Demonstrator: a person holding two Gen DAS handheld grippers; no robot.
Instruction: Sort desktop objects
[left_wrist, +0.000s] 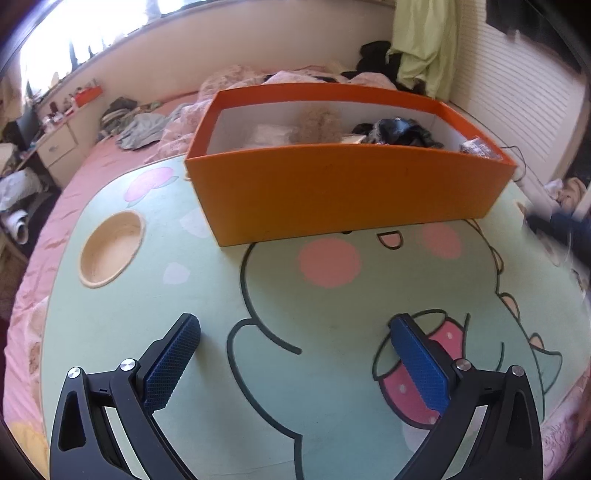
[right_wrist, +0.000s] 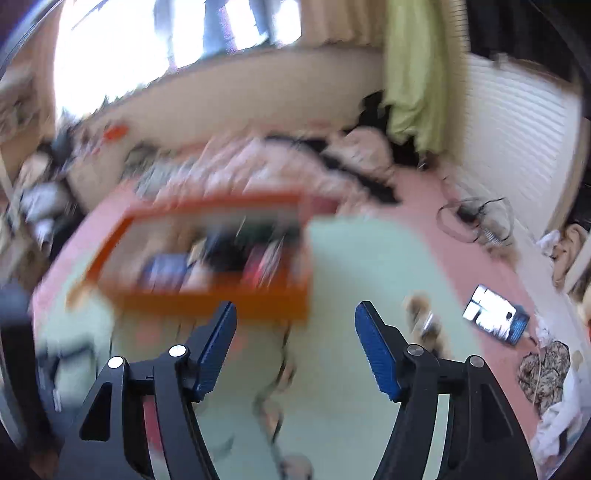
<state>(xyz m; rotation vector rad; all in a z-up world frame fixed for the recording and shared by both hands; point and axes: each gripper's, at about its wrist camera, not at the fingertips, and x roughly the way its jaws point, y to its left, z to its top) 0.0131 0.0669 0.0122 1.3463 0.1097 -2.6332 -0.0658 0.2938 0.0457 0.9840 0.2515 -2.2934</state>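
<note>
An orange box (left_wrist: 347, 188) stands on the far part of a pale green cartoon tray table (left_wrist: 207, 280); inside lie a fluffy beige item (left_wrist: 317, 123), dark crumpled items (left_wrist: 399, 131) and a small dark packet (left_wrist: 478, 147). My left gripper (left_wrist: 295, 328) hovers open over the table in front of the box, nothing between its blue pads. The right wrist view is motion-blurred: the same orange box (right_wrist: 207, 295) shows ahead to the left, with dark and red items inside. My right gripper (right_wrist: 295, 314) is open and empty. A small blurred object (right_wrist: 424, 321) lies on the table by its right finger.
The table rests on a pink bedsheet (right_wrist: 424, 206). A round cup recess (left_wrist: 110, 247) is at the table's left. A lit phone (right_wrist: 495, 314) and a cable (right_wrist: 476, 218) lie on the bed to the right. Clothes pile up beyond the box; a nightstand (left_wrist: 55, 147) stands far left.
</note>
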